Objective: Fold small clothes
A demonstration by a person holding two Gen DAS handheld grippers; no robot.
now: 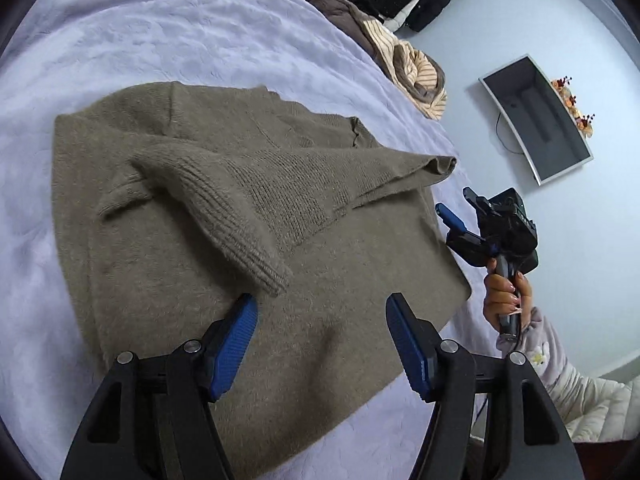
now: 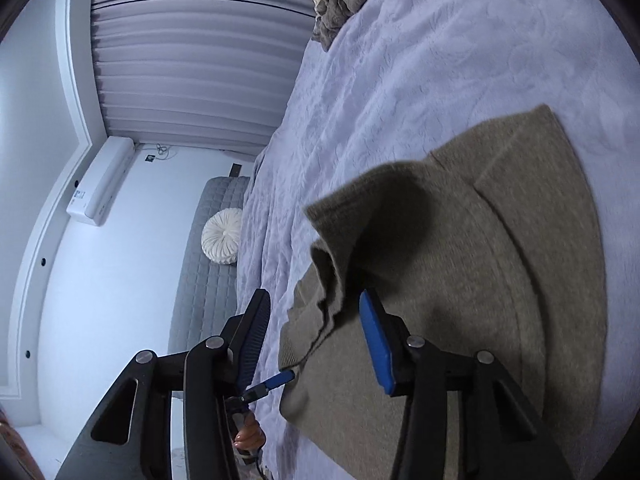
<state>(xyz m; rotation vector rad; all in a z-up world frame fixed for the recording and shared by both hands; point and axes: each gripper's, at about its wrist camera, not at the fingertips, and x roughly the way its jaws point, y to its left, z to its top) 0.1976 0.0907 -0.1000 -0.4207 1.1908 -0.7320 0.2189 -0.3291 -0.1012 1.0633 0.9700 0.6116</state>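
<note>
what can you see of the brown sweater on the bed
The sweater is an olive-brown fuzzy knit, lying partly folded on the lavender bedspread. One sleeve is folded across the body, its ribbed cuff pointing toward the left gripper. Both grippers are open; whether either touches the knit can't be told. The right gripper straddles a raised fold at one edge.

sweater (image 1: 224, 216) (image 2: 480, 280) | olive-brown knit, ribbed cuffs | lies flat on the lavender bed (image 1: 120, 40), partly folded | both sleeves folded in across the body | near sleeve (image 1: 224, 216) lies diagonally, its cuff toward the near hem | far sleeve runs to the right edge, its cuff end slightly raised
</note>
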